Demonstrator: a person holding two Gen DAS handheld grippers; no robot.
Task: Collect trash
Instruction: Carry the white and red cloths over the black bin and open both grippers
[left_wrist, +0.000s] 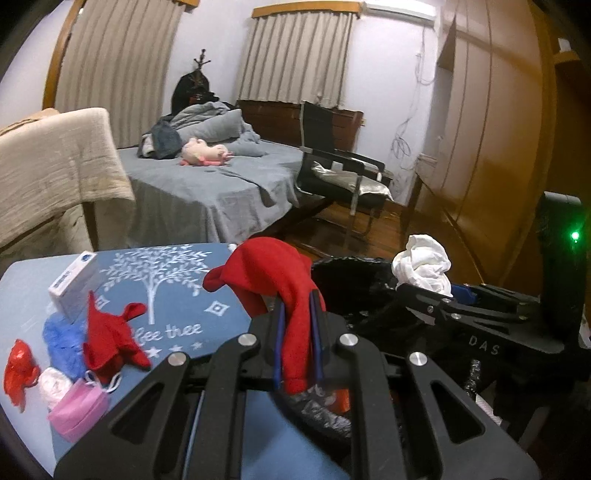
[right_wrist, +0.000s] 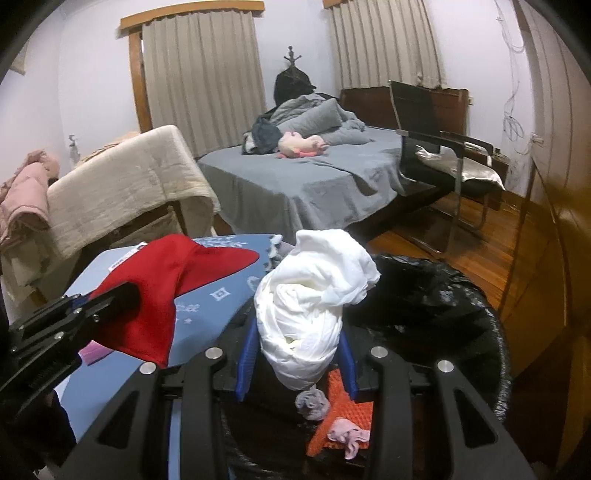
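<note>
My left gripper (left_wrist: 298, 314) is shut on a red cloth (left_wrist: 273, 280) and holds it at the table's right edge, beside the black-lined trash bin (left_wrist: 354, 280). It also shows in the right wrist view (right_wrist: 155, 291). My right gripper (right_wrist: 295, 343) is shut on a crumpled white tissue wad (right_wrist: 314, 302) above the bin (right_wrist: 443, 295); the wad also shows in the left wrist view (left_wrist: 421, 264). Inside the bin lie an orange piece (right_wrist: 343, 410) and small grey and pink scraps. More trash lies on the blue table (left_wrist: 173, 280): another red cloth (left_wrist: 110, 339), a pink mask (left_wrist: 79, 406), a red wrapper (left_wrist: 18, 369), blue plastic (left_wrist: 61, 339).
A white box (left_wrist: 74, 280) stands on the table's left. Behind are a bed with grey sheets (left_wrist: 207, 181), a beige-draped chair (left_wrist: 55, 166), a black chair (left_wrist: 340, 166) and a wooden wardrobe (left_wrist: 491, 147) on the right.
</note>
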